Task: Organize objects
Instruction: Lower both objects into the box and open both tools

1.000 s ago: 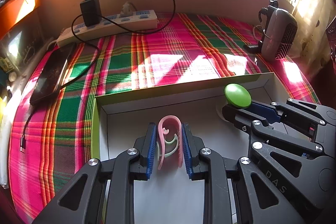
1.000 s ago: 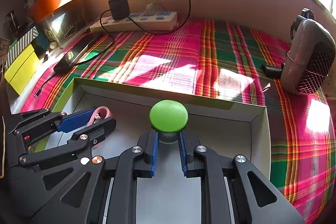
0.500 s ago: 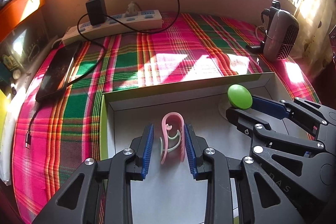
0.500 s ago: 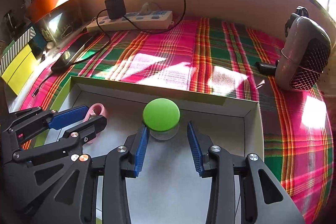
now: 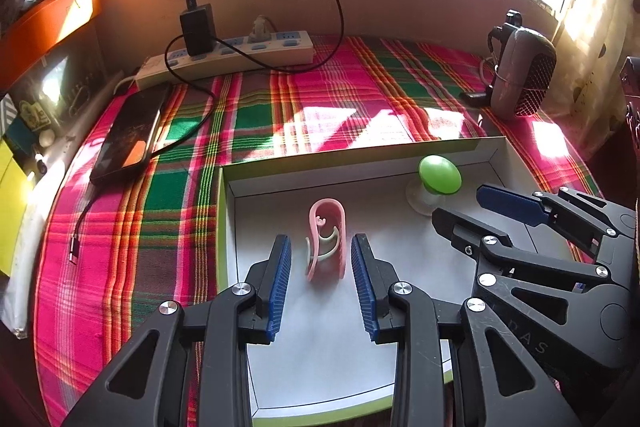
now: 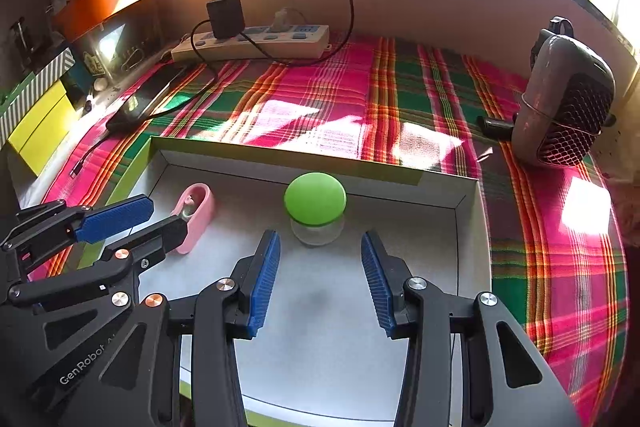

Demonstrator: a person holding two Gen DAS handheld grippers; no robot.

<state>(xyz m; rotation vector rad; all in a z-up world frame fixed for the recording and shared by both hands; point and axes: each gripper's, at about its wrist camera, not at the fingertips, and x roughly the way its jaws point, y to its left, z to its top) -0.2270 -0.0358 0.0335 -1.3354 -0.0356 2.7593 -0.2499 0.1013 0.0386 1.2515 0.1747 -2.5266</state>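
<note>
A pink clip-like hook (image 5: 328,239) stands on the white floor of a shallow box (image 5: 360,163). My left gripper (image 5: 322,247) frames it, jaws opening, and the blue pads are clear of it on both sides. A small clear jar with a green lid (image 6: 315,205) stands in the same box (image 6: 472,227). My right gripper (image 6: 320,247) sits just short of it with its jaws opening and nothing pressed between them. The pink hook (image 6: 196,211) and the left gripper (image 6: 160,215) show at left in the right wrist view. The green-lidded jar (image 5: 438,175) and the right gripper (image 5: 472,207) show at right in the left wrist view.
The box lies on a pink and green plaid cloth (image 5: 320,107). A white power strip (image 5: 224,57) with a black charger lies at the back. A dark phone (image 5: 128,135) rests at left. A grey speaker-like device (image 5: 520,75) stands at right.
Both grippers were shut on their objects, the left on the pink hook and the right on the jar. Both have let go and drawn back slightly; the objects stay in the box.
</note>
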